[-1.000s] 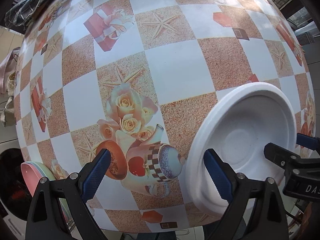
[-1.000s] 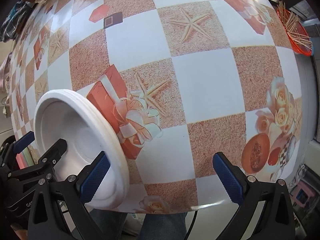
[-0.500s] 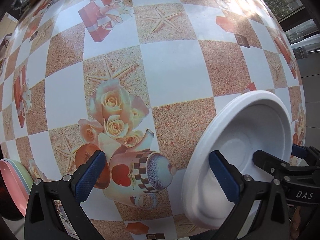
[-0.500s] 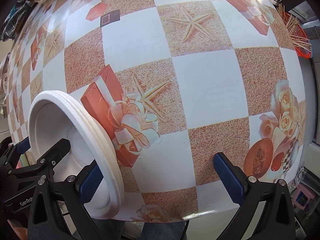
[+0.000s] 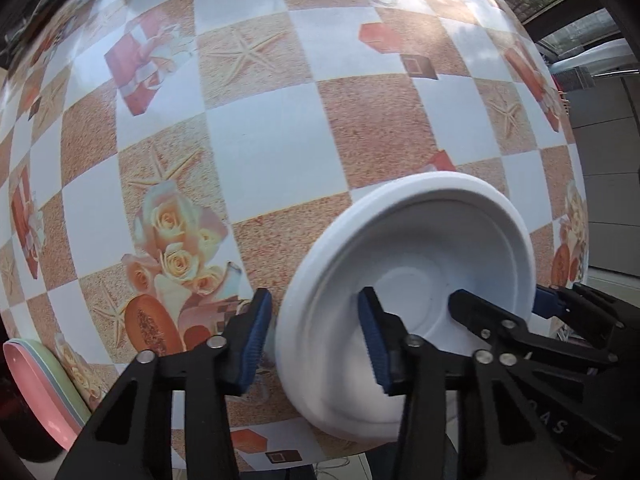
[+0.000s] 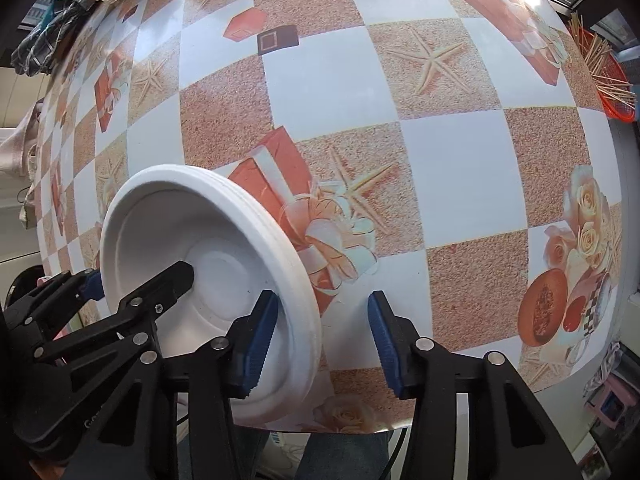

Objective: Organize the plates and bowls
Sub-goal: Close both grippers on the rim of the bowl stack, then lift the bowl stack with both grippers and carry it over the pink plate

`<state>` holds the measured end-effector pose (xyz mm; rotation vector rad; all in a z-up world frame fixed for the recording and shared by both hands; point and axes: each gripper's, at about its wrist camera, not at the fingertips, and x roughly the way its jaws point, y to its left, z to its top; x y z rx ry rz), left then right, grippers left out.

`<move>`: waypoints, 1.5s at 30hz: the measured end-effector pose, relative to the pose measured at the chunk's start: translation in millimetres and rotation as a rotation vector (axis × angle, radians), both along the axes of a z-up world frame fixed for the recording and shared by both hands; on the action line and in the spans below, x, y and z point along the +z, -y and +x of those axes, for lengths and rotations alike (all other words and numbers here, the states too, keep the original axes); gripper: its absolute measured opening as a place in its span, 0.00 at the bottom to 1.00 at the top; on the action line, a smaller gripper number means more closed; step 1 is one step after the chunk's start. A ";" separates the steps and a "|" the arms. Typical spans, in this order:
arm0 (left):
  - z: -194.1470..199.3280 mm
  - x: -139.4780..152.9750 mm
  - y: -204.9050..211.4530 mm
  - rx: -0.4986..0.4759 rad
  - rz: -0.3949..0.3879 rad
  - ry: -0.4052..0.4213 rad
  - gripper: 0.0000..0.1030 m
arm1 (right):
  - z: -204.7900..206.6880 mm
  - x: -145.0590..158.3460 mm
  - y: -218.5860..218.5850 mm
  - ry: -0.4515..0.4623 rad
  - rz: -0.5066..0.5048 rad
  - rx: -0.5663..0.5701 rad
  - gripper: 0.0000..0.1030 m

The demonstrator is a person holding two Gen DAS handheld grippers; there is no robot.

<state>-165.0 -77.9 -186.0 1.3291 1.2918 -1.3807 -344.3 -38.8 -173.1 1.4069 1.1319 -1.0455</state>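
Observation:
A stack of white bowls point(image 5: 420, 248) stands near the front edge of the checked table point(image 5: 260, 140). My left gripper point(image 5: 314, 312) straddles the stack's left wall, one pad outside and one inside. Its jaws are closing and the pads look pressed on the wall. In the right wrist view the same bowls point(image 6: 168, 216) sit at the left. My right gripper point(image 6: 322, 312) straddles their right rim and its jaws are closing. Its inner pad is close to the wall, while bare table shows between the rim and the outer pad. Each gripper also shows in the other's view, at the far rim.
Pink and green plates point(image 5: 36, 384) poke over the table's edge at the lower left. An orange basket of sticks point(image 6: 608, 72) sits at the far right. The table's front edge point(image 6: 360, 428) lies just below the bowls, with a person's legs under it.
Both grippers' jaws have narrowed from wide open. The left gripper shifted right, so the bowls' left wall now sits between its pads. The right gripper stayed in place.

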 end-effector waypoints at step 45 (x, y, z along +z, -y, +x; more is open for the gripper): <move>217.7 65.2 -106.9 0.232 -0.055 0.039 0.36 | 236.6 56.1 -30.0 0.065 0.046 0.256 0.26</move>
